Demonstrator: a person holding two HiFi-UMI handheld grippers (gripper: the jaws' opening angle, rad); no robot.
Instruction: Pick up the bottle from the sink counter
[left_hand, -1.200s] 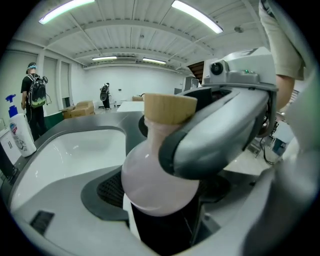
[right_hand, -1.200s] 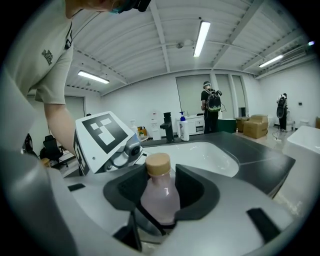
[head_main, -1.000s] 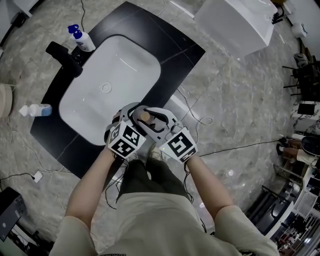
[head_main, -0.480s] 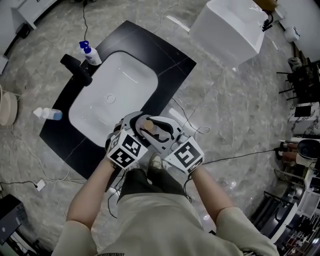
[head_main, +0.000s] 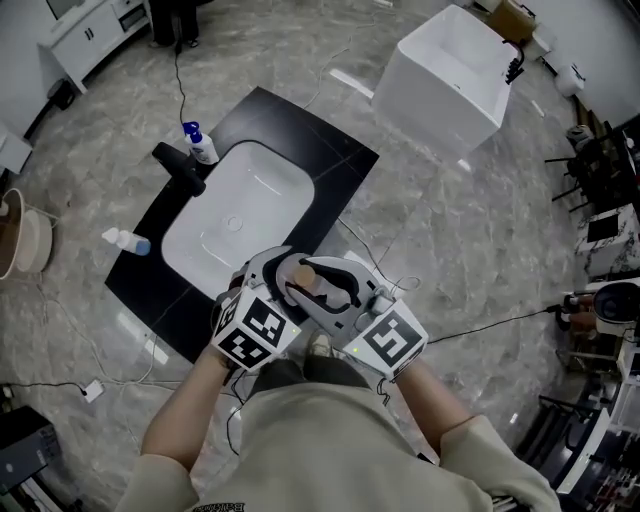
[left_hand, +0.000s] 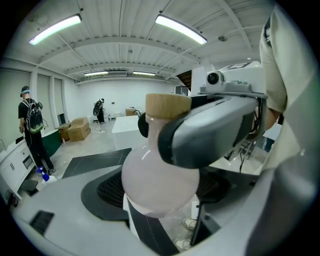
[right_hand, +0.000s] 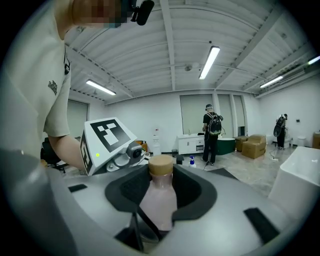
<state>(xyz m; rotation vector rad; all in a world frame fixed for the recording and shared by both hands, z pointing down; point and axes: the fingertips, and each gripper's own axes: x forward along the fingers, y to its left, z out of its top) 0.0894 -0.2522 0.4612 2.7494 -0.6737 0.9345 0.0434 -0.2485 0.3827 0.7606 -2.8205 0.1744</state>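
Observation:
A pale pink bottle (head_main: 303, 272) with a tan cap is held upright in front of the person's body, off the counter. My left gripper (head_main: 283, 268) and right gripper (head_main: 326, 286) meet around it from either side. In the left gripper view the round bottle body (left_hand: 155, 180) fills the space between my dark pads (left_hand: 107, 187), and the right gripper's grey jaw crosses its neck. The right gripper view has the bottle (right_hand: 160, 200) seated between its dark pads (right_hand: 197, 192), with the left gripper's marker cube (right_hand: 105, 137) just behind.
The black sink counter (head_main: 330, 165) with its white basin (head_main: 240, 215) lies on the marble floor ahead. On it are a black faucet (head_main: 180, 168), a blue-topped pump bottle (head_main: 202, 145) and a small lying bottle (head_main: 128, 241). A white tub (head_main: 450, 80) stands beyond; cables trail nearby.
The person has backed away from the sink counter, which now looks smaller and farther. Both grippers stay together on the bottle, close to the body.

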